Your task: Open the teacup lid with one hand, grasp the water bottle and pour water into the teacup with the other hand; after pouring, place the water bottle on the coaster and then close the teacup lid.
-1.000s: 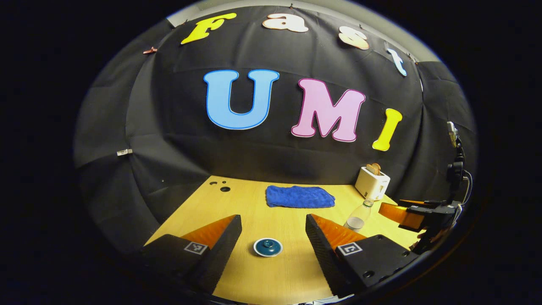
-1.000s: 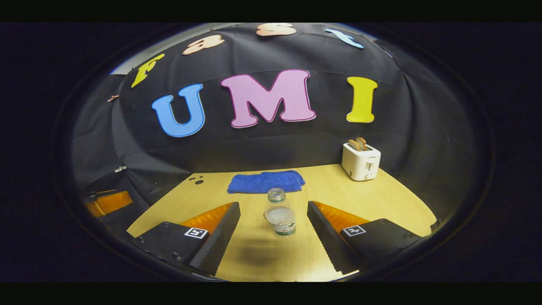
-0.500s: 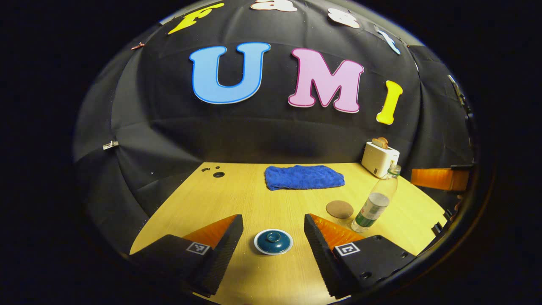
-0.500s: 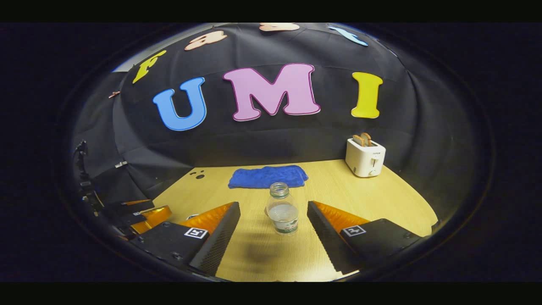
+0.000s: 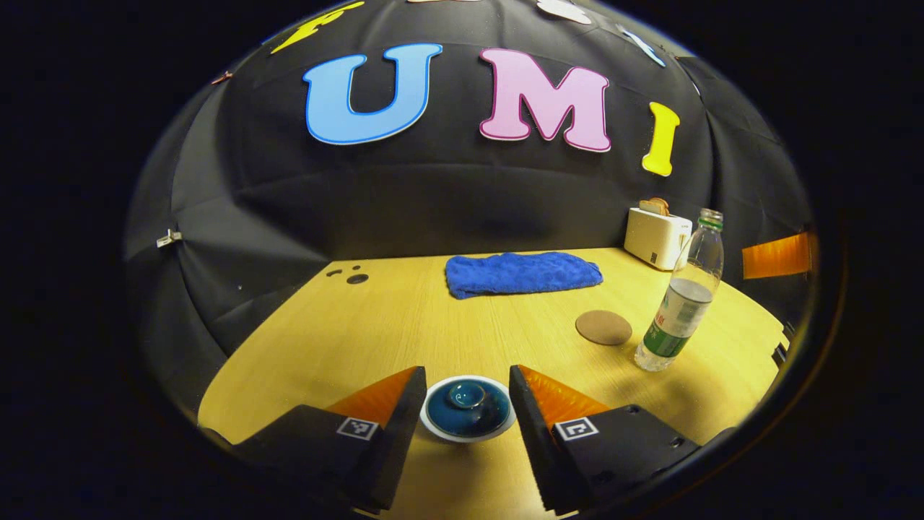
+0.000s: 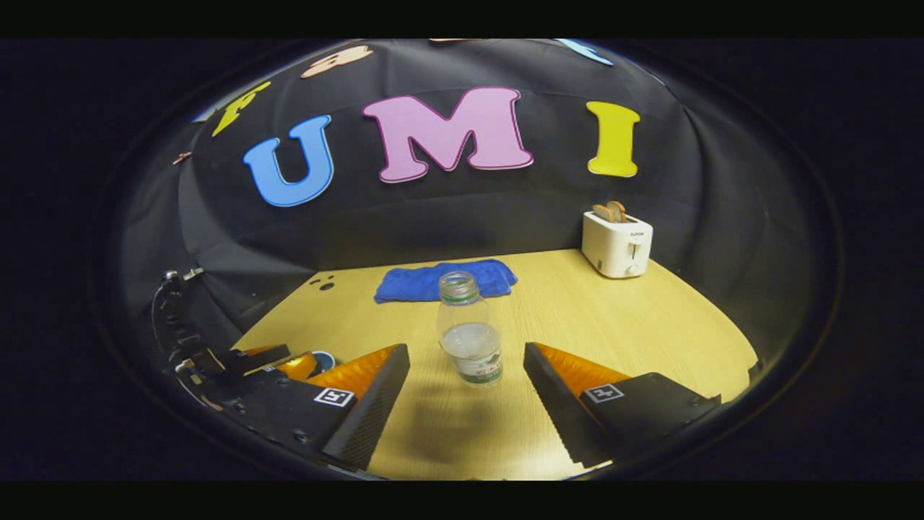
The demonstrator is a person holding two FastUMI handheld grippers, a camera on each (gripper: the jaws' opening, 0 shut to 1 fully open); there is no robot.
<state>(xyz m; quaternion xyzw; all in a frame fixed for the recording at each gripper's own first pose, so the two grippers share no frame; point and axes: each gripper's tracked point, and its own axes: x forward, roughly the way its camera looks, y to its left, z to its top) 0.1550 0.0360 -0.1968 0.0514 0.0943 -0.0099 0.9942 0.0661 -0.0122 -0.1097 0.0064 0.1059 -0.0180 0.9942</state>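
A white teacup with a dark blue knobbed lid stands on the wooden table. My left gripper is open, and its two fingers flank the lid closely. The clear water bottle stands uncapped and upright at the right, partly filled, beside the round brown coaster. In the right gripper view the bottle stands between the fingers of my open right gripper, untouched. The left gripper shows at the lower left there, with a sliver of the lid beside it.
A folded blue towel lies at the back of the table. A white toaster holding toast stands at the back right. Small dark holes mark the back left of the tabletop. Black cloth walls close in the booth.
My left gripper has come down and forward, so the lidded teacup now sits between its fingers. The right gripper has moved closer to the bottle. Both stayed open.
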